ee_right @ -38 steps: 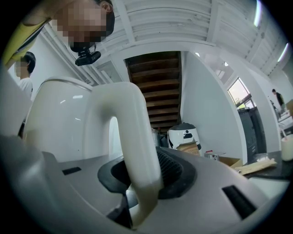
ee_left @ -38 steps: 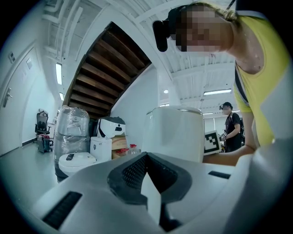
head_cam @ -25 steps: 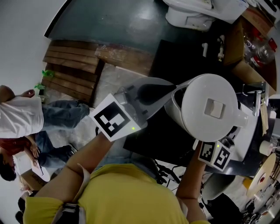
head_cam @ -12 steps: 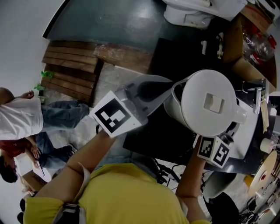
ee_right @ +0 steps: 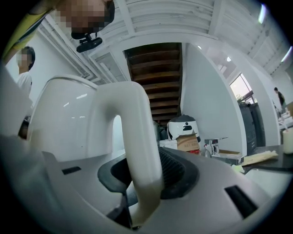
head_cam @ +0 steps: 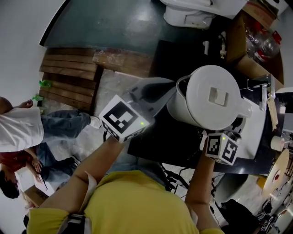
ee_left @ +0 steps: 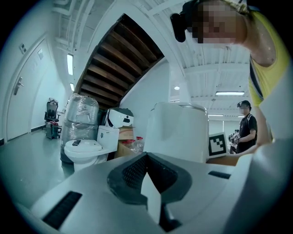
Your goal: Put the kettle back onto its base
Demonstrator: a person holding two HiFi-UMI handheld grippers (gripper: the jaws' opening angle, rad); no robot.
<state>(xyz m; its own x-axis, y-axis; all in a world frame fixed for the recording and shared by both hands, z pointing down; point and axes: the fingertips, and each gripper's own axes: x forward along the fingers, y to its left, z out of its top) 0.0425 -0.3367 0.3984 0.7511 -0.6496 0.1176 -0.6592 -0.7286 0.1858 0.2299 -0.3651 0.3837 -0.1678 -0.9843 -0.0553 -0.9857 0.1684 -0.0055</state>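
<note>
upper left, head view: wooden slats (head_cam: 68, 77) on the floor | top edge: white toilet (head_cam: 192, 11) | left edge: person (head_cam: 23, 130) in white shirt and jeans | upper right: cardboard box (head_cam: 251, 65) holding clear bottles (head_cam: 263, 41) | right gripper view, right: chrome tap (ee_right: 213, 147)

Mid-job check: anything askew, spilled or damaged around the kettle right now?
Nothing stands out. The kettle hangs upright in the air with its lid shut, and its handle is clamped in the right gripper. No spill or damage shows.
</note>
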